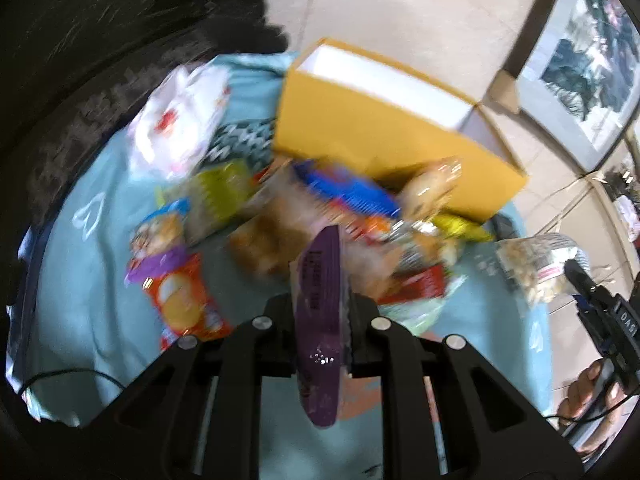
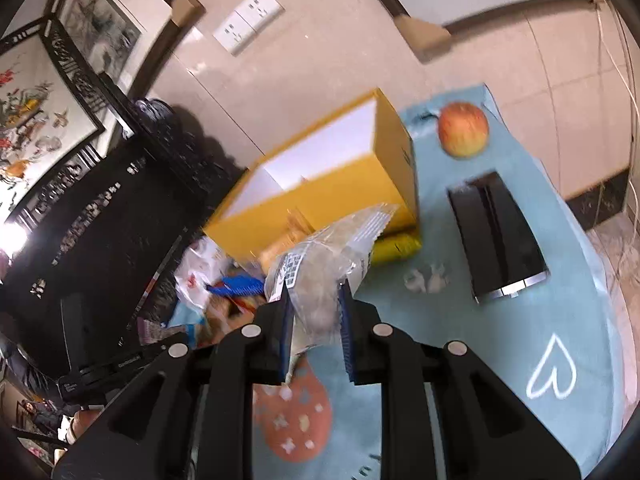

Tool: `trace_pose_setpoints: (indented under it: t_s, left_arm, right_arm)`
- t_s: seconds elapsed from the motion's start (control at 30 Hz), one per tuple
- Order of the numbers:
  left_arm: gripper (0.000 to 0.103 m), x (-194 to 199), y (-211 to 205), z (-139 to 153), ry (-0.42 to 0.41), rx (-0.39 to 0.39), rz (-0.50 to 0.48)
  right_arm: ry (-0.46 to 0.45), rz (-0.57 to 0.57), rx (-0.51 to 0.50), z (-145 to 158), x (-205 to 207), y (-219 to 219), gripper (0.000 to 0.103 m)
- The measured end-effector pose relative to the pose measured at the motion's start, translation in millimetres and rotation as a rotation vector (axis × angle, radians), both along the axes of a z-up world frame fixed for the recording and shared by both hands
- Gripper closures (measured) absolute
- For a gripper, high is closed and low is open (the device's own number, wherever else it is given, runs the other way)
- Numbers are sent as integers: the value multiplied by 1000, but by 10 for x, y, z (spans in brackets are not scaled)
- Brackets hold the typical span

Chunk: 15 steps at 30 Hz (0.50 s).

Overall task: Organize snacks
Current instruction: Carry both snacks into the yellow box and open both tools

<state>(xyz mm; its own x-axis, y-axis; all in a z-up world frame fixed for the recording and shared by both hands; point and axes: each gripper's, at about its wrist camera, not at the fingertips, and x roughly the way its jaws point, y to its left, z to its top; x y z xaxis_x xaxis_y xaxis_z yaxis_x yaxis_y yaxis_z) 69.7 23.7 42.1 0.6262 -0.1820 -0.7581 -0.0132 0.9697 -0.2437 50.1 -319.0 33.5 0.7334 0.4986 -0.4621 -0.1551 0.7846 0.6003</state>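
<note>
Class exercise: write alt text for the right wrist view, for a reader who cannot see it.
The right gripper is shut on a clear snack bag, held above a light blue cloth. Behind it stands an open yellow box, with an apple and a black box on the cloth to the right.

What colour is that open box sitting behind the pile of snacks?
The box is yellow outside and white inside; the right wrist view shows it best.
</note>
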Motion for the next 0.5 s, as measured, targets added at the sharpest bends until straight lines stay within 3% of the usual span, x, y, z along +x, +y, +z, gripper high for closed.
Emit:
trace_pose_setpoints:
  t_s: [0.17, 0.3, 0.43, 0.5]
  left_arm:
    - [88, 306, -311, 602, -142, -8, -59]
    - [88, 775, -527, 940, -216, -16, -47]
    - [88, 1305, -734, 974, -232, -20, -39]
    - [88, 1646, -825, 858, -205, -40, -39]
  right_arm:
    - [-95, 2, 32, 411, 163, 24, 83]
    - [-166, -1, 31, 684, 407, 117, 83]
    - [-230, -59, -55, 833, 804, 289, 83]
    - [-225, -69, -62, 797, 1018, 327, 83]
